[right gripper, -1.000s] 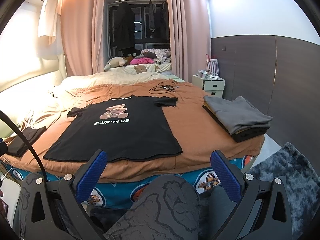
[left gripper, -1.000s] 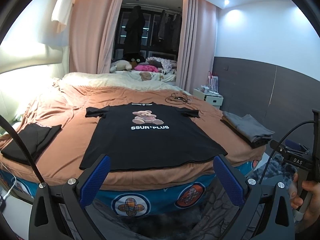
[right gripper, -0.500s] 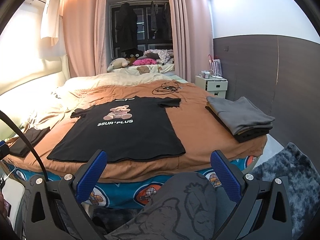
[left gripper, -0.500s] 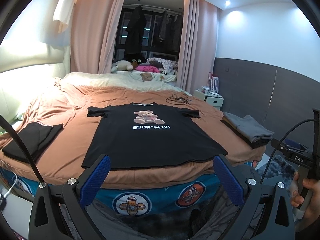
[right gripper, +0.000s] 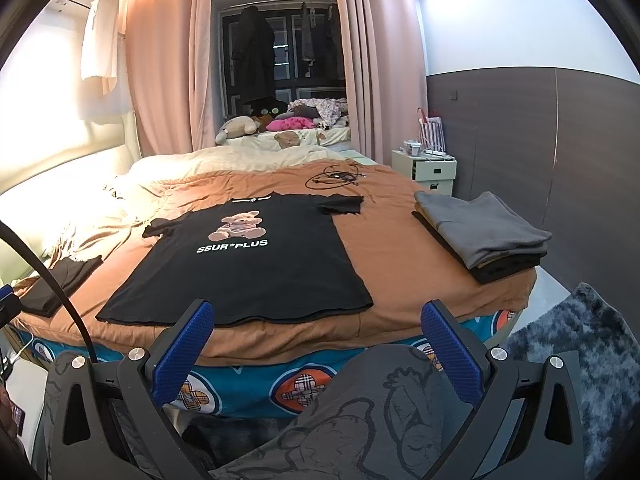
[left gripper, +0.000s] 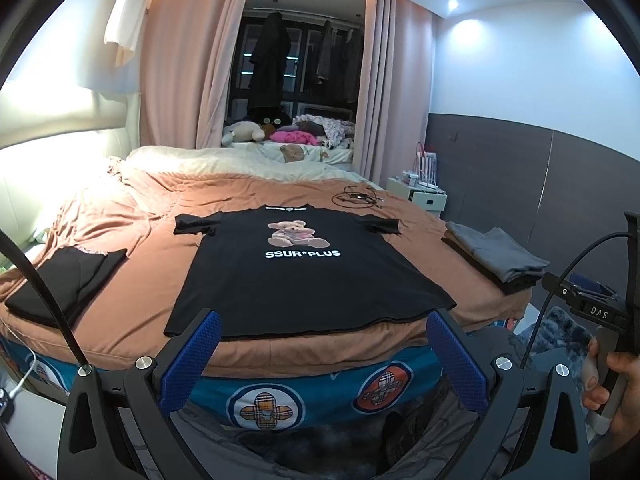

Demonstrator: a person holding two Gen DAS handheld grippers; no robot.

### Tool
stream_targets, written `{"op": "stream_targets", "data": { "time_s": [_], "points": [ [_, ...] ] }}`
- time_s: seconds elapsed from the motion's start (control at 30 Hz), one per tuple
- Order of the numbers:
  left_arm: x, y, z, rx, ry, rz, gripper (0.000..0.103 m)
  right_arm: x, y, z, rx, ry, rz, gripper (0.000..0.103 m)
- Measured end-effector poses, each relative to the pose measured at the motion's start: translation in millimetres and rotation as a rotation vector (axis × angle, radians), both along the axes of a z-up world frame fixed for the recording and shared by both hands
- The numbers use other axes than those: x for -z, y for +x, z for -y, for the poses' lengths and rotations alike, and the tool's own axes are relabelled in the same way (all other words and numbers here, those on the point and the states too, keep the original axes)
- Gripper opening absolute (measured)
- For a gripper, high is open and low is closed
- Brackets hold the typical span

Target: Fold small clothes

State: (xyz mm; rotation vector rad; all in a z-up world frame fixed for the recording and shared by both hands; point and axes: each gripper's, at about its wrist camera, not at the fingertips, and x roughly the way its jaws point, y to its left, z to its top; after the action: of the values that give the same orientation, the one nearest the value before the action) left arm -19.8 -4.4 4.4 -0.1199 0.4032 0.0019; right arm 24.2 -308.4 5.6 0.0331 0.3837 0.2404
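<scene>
Black T-shirt lies flat on bed; gripper apparently empty.

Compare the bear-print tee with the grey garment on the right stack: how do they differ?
The black tee lies spread flat, unfolded, sleeves out; the grey garment is folded. The tee carries a bear print and white lettering; the grey one looks plain. The tee lies directly on the brown cover; the grey one tops a stack. Both sit on the bed.

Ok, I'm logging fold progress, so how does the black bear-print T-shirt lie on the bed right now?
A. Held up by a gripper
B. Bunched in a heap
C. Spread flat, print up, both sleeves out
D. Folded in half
C: the black T-shirt lies flat on the brown bedspread, print up, sleeves out, untouched by either open gripper.
</scene>
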Motion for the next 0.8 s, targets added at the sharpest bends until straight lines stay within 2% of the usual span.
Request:
{"op": "stream_targets", "data": {
  "time_s": [0.8],
  "points": [
    [3,9,-6,0.0,-0.002,-0.019,0.103,1,11,-4,0.006,0.005,-0.023,0.103]
  ]
}}
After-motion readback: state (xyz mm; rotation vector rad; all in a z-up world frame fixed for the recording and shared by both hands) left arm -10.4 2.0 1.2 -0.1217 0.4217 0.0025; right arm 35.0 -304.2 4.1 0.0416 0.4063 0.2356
